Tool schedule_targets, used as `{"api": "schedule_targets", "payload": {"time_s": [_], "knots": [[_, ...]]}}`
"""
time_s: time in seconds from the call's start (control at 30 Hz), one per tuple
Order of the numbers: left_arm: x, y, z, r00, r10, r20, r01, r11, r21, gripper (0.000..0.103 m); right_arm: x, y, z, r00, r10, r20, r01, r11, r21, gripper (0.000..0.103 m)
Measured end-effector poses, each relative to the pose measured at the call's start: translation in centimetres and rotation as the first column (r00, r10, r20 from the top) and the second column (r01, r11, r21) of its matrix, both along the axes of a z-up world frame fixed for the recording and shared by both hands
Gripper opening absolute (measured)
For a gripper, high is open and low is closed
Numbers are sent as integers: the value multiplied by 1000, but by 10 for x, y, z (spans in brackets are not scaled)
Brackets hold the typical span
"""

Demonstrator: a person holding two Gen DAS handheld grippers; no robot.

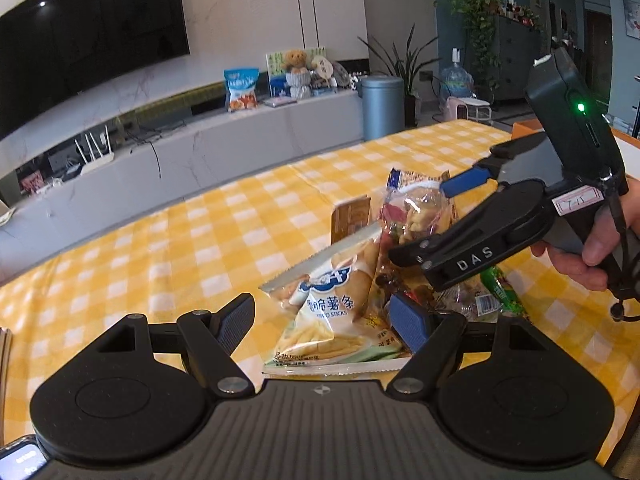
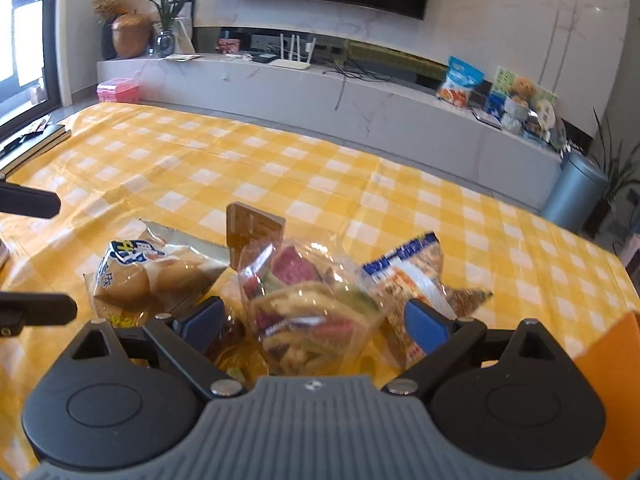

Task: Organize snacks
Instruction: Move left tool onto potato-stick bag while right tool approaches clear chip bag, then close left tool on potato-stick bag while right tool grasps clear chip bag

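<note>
With both claws spread, my right claw (image 2: 314, 320) straddling the clear snack bag (image 2: 308, 304), I should pinch its middle gently, left claw (image 1: 324, 320) idle.

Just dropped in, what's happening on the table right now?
A person holds a gripper in each hand over a pile of snack packs on the yellow checked tablecloth. The left gripper is open around the potato sticks bag. The right gripper is open around a clear bag of mixed crackers. Neither pack looks clamped yet.
</note>
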State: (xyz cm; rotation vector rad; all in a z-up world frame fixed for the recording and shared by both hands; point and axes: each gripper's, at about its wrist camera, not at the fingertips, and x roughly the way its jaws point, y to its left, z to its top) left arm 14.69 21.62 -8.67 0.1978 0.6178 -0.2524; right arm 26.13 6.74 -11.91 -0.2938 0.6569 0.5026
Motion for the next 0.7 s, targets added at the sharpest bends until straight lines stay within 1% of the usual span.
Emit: {"api": "schedule_targets", "payload": {"time_s": [0.07, 0.13, 0.2, 0.33, 0.43, 0.5, 0.53, 0.57, 0.7], "knots": [[4, 0, -2, 1000, 4, -18, -4, 1000, -7, 90, 5, 1, -3, 1000, 5, -9, -5, 1000, 12, 94], [7, 1, -3, 999, 10, -32, -11, 1000, -16, 90, 10, 2, -5, 1000, 4, -22, -4, 1000, 26, 92], [11, 2, -4, 999, 15, -45, -16, 999, -30, 90, 13, 4, -7, 1000, -1, -30, 2, 1000, 29, 84], [17, 2, -4, 997, 22, -77, -27, 997, -71, 90, 16, 3, -9, 999, -13, -42, 15, 999, 38, 80], [20, -2, -5, 995, 28, -99, -35, 997, -70, 90, 19, -2, -11, 997, -17, -76, 23, 997, 71, 78], [24, -3, -6, 990, 37, -134, -49, 995, -85, 90, 23, -7, -12, 993, -24, -115, 37, 993, 112, 71], [27, -4, -7, 988, 43, -151, -58, 994, -98, 90, 25, -8, -13, 992, -30, -122, 45, 992, 118, 70], [29, -4, -7, 985, 48, -166, -67, 992, -107, 90, 25, -9, -12, 992, -28, -125, 43, 992, 122, 66], [34, -5, -5, 981, 68, -182, -87, 991, -103, 90, 20, -8, -11, 994, -25, -111, 37, 993, 111, 62]]}}
